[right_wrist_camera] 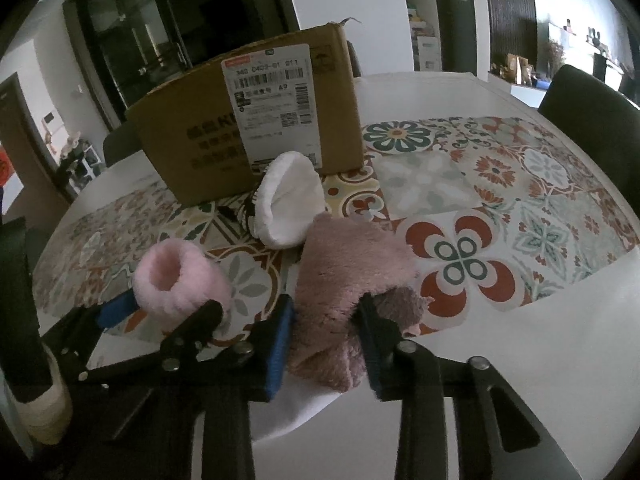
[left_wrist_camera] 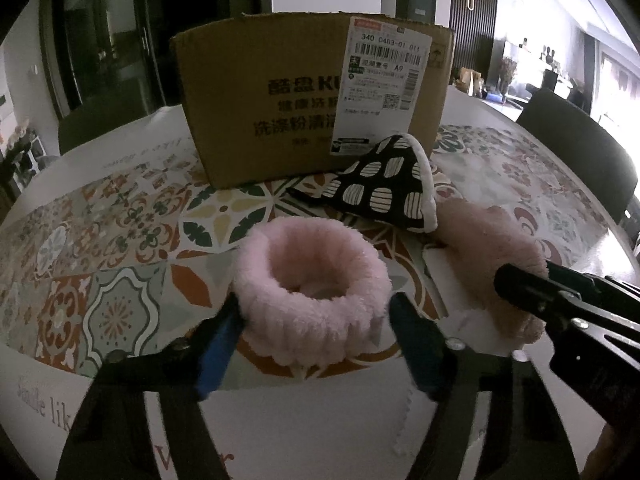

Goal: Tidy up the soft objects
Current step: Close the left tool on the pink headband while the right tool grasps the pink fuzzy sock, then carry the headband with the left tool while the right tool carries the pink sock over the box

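Straddling pink fluffy ring [left_wrist_camera: 311,280], left gripper [left_wrist_camera: 316,320], near cardboard box [left_wrist_camera: 304,100]

A: What sits at the back of the bench [left_wrist_camera: 472,108]?

B: A brown cardboard box [left_wrist_camera: 280,112], upright, with a white shipping label [left_wrist_camera: 380,80] on its front face and dark printed characters beside it.

A: And under it?

B: A patterned cloth [right_wrist_camera: 500,200] of floral tiles in red, green and grey, spread over the white top.

A: Anything past the edge?

B: A dark chair back [right_wrist_camera: 592,100] on the right, and dark glass doors [left_wrist_camera: 104,40] behind the box.
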Available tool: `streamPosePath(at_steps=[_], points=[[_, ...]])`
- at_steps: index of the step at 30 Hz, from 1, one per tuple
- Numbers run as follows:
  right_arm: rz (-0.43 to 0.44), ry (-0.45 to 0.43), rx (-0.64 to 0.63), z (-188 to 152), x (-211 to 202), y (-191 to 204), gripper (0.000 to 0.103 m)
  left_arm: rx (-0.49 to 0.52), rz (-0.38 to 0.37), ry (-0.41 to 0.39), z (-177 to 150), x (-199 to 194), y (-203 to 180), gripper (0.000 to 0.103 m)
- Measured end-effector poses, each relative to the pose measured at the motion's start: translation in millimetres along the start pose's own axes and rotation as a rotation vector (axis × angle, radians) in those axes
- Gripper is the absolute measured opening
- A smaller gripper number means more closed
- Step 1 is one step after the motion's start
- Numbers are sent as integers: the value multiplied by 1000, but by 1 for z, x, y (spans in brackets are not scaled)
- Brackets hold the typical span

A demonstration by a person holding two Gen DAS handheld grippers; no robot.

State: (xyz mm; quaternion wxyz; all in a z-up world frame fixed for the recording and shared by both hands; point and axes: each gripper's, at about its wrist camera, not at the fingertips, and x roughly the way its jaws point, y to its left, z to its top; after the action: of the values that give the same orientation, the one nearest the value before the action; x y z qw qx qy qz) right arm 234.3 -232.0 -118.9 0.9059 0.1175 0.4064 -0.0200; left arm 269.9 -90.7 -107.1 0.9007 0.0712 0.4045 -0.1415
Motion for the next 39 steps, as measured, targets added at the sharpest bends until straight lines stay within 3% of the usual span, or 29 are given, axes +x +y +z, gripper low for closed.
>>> streamPosePath(at_steps=[3, 6, 9, 27, 39], points=[[-3, 2, 0, 0, 0, 0, 22, -4, -16, 8, 3, 1, 0, 54], [-1, 3, -3, 0, 0, 0, 15, -9, -35, 16, 4, 1, -1, 34], [-3, -13, -6, 2, -4, -1, 14, -16, -44, 18, 4, -1, -1, 28], [29, -75, 2, 7, -45, 2, 13, -56, -52, -11, 3, -48, -3, 27], [46, -149, -19, 10, -86, 11, 13, -56, -35, -99, 12, -98, -3, 27]])
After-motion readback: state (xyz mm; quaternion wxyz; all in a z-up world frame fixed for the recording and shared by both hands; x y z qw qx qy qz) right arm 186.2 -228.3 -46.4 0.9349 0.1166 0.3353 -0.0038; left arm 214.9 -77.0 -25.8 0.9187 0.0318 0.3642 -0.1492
